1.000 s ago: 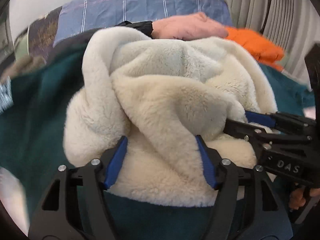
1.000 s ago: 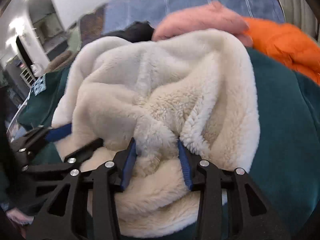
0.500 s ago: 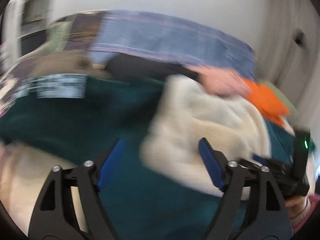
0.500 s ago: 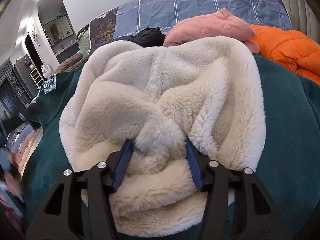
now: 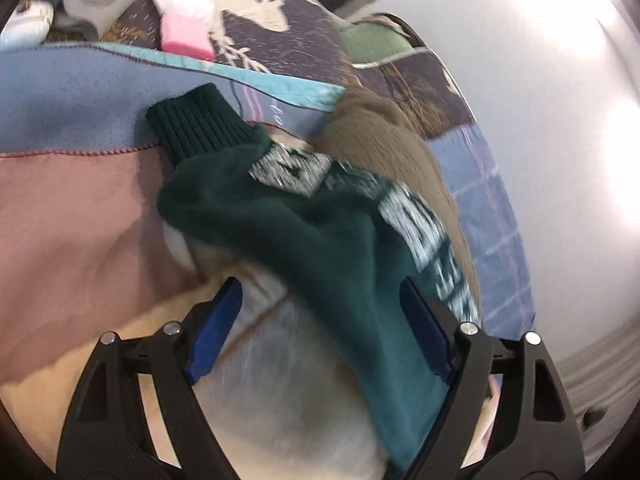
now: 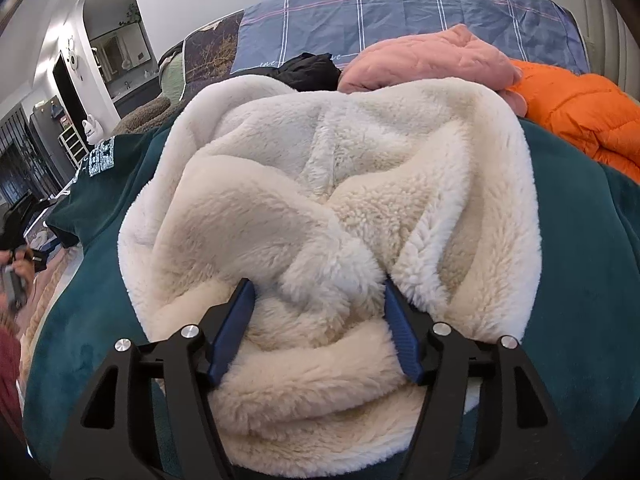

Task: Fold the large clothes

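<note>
A dark green hooded garment with cream fleece lining lies on the bed. In the right wrist view its cream fleece hood (image 6: 332,208) is bunched on the green body (image 6: 580,280). My right gripper (image 6: 318,332) is open, its blue pads either side of a fleece fold without pinching it. In the left wrist view the green sleeve (image 5: 320,240) with a ribbed cuff (image 5: 196,124) and white lettering (image 5: 416,220) stretches away. My left gripper (image 5: 320,328) is open and empty just above the sleeve's near part.
A pink quilted jacket (image 6: 432,60), an orange puffer jacket (image 6: 580,120) and a black garment (image 6: 308,72) lie at the bed's far side. A brown fuzzy garment (image 5: 392,148) lies beside the sleeve. A pink item (image 5: 186,38) sits on the patterned blanket.
My left gripper has swung left, away from the fleece hood, to the green sleeve. My right gripper has opened wider around the fleece fold and stayed in place.
</note>
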Tool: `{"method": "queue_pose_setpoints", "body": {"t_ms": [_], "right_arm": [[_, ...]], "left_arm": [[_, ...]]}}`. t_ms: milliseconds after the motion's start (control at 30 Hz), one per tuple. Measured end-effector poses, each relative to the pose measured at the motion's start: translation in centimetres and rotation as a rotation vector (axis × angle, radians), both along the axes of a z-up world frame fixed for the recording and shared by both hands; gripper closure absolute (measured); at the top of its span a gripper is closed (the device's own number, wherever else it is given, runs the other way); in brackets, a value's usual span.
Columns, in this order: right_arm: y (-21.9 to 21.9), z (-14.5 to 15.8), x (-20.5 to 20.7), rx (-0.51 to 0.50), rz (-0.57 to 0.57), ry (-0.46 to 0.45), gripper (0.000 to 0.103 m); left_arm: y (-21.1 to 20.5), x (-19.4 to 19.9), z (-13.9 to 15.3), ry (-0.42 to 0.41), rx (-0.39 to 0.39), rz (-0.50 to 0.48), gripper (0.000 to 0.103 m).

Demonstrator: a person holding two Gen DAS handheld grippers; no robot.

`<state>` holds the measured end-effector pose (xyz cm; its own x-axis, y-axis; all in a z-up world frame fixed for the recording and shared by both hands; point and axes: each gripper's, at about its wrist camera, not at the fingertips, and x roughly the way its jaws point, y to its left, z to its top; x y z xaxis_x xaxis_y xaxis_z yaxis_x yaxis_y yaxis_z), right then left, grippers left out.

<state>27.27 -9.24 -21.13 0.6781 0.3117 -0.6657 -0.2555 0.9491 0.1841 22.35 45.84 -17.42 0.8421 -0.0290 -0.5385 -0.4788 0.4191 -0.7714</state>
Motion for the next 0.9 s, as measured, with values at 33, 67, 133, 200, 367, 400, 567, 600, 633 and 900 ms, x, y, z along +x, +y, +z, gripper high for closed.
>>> {"method": "queue_pose_setpoints", "body": {"t_ms": [33,67,133,200,367,400,567,600,633,900], "right_arm": [[0.0,0.0,0.0,0.001,0.0,0.0,0.037],[0.1,0.0,0.0,0.001,0.0,0.0,0.037],[0.1,0.0,0.0,0.0,0.0,-0.001,0.036],[0.3,0.0,0.1,-0.003,0.002,-0.002,0.035],[0.5,-0.1,0.2,-0.003,0.004,-0.003,0.034],[0.5,-0.2,0.1,-0.001,0.004,-0.003,0.034],[0.4,-0.2,0.1,0.005,0.005,-0.002,0.034],[0.4,-0.2,0.1,0.01,0.006,-0.001,0.034],[0.2,-0.1,0.1,0.018,0.007,-0.001,0.034],[-7.7,5.3,-4.3,0.135,-0.106,0.037,0.031]], "left_arm": [[0.7,0.4,-0.3,0.0,-0.014,0.024,0.033],[1.0,1.1,-0.2,0.001,-0.023,0.033,0.053],[1.3,1.9,-0.1,-0.01,-0.028,0.012,0.079],[0.7,2.4,1.3,0.018,0.037,0.013,0.086],[-3.6,2.9,9.5,-0.021,0.319,-0.026,0.093],[-5.3,2.8,11.7,-0.061,0.391,-0.049,0.093],[-21.8,1.0,21.5,-0.317,0.797,-0.4,0.094],[-25.2,0.6,22.2,-0.347,0.859,-0.473,0.093],[-29.7,0.3,22.4,-0.377,0.934,-0.572,0.093],[-48.0,-1.1,10.4,-0.213,1.301,-1.154,0.079]]}}
